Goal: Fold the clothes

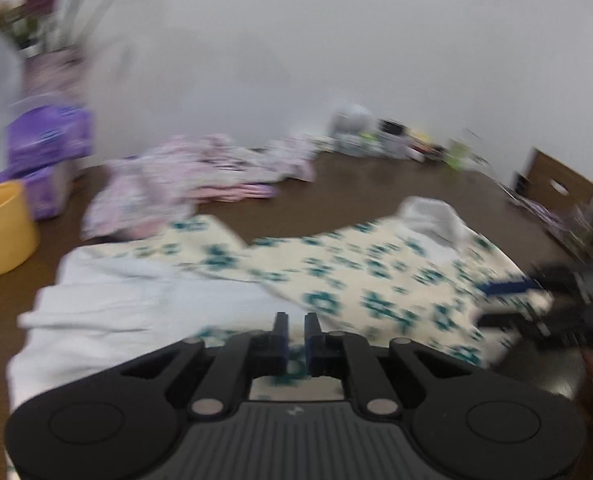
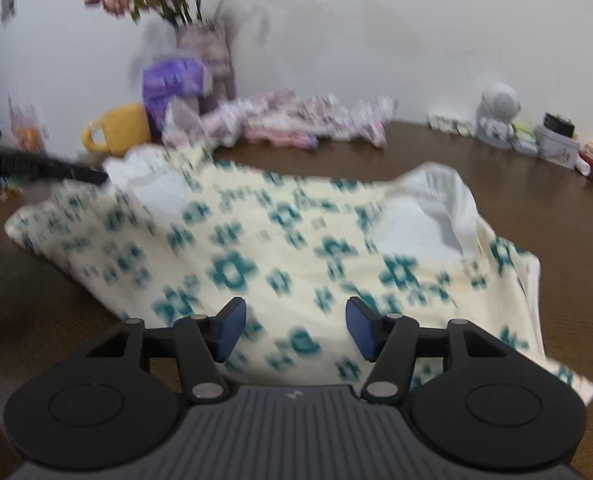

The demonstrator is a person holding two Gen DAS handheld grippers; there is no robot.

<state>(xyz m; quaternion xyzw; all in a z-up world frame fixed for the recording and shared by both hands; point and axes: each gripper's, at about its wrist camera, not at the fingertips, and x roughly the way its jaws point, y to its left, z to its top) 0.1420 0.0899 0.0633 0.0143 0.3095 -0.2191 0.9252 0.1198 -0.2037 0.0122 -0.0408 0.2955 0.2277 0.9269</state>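
Two grippers over one patterned garment (image 2: 296,248) on a brown table (image 2: 516,168), mid-fold.

Garment: cream cloth w/ teal motifs and white lining, spread across centre of both views, partly doubled over; white inner side shows at lower left of left-wrist view. Left gripper (image 1: 295,334) (bottom centre): jaws nearly together, cloth apparently pinched between pads, though blur limits certainty. Right gripper (image 2: 294,326) (bottom centre): jaws spread apart, nothing clasped, cloth lying beneath the gap. Handling, as judged: light, limp, no stiffness; sags and drags when lifted by one point, so best taken at hem or corner, both layers together. Pink-print clothes pile (image 2: 296,120) lies near the wall, upper centre; yellow mug (image 2: 118,130) and purple pack (image 2: 172,80) at upper left, apart from the garment.
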